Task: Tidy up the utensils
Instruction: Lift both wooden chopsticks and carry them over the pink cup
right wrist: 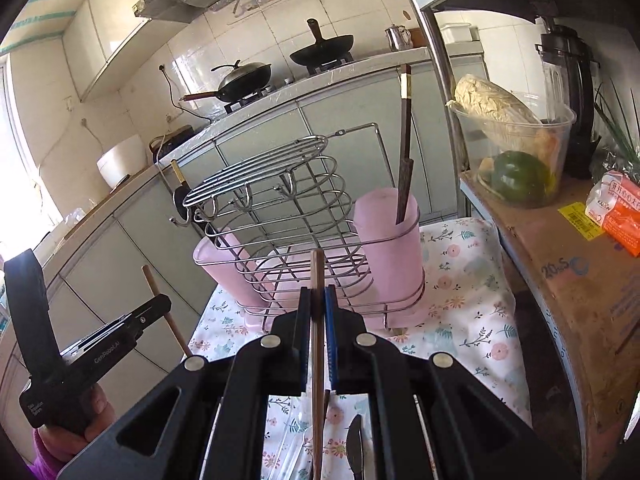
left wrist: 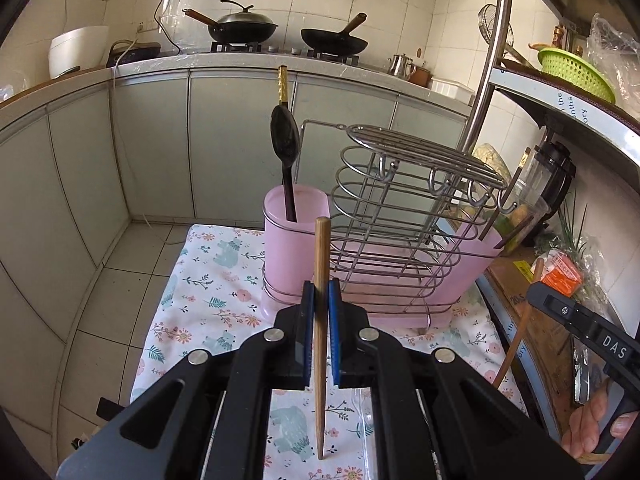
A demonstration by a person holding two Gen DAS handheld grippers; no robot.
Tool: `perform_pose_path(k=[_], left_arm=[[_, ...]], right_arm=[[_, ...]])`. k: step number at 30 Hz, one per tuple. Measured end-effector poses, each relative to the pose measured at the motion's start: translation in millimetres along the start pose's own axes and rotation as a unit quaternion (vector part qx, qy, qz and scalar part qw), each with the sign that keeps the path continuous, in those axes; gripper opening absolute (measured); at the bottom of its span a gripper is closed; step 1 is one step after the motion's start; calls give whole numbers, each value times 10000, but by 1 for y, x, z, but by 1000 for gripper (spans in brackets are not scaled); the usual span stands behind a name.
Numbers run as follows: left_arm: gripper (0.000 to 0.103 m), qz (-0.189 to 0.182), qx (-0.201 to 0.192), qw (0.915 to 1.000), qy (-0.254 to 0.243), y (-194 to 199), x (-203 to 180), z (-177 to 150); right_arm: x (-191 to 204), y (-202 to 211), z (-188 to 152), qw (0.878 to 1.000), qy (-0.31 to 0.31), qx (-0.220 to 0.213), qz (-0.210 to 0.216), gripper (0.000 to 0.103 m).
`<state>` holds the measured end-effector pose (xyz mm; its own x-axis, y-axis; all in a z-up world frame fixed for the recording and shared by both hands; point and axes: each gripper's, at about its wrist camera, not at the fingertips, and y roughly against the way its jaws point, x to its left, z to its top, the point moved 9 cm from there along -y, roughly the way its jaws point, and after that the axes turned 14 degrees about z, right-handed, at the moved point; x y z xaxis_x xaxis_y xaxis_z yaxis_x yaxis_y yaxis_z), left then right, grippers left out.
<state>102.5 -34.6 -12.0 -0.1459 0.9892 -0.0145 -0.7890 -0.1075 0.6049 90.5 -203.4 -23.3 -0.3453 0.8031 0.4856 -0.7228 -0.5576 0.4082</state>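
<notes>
Chopsticks, two, wooden: left gripper (left wrist: 320,300) clamped on left chopstick (left wrist: 321,320), right gripper (right wrist: 318,304) clamped on right chopstick (right wrist: 318,340), both above the floral cloth (left wrist: 200,288), near the rack (left wrist: 400,208). Advice: lower each upright into a pink cup (left wrist: 288,236); clear the wire rim.

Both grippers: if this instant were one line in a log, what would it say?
left gripper: shut on wooden chopstick | right gripper: shut on second chopstick | pink holder: black spoon inside
</notes>
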Motion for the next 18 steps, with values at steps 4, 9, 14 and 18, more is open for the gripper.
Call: perform_pose_path(k=[4, 9, 14, 18], left_arm=[[6, 21, -32, 10000, 11, 1, 1, 2], [6, 58, -101, 9999, -10, 4, 0, 3], [6, 89, -137, 9999, 7, 5, 1, 4], [6, 116, -160, 9998, 7, 6, 1, 5]], right_arm=[[1, 0, 2, 10000, 24, -21, -7, 7], [1, 0, 3, 10000, 20, -32, -27, 7], [1, 2, 3, 10000, 24, -52, -30, 7], [2, 3, 4, 10000, 46, -74, -28, 7]])
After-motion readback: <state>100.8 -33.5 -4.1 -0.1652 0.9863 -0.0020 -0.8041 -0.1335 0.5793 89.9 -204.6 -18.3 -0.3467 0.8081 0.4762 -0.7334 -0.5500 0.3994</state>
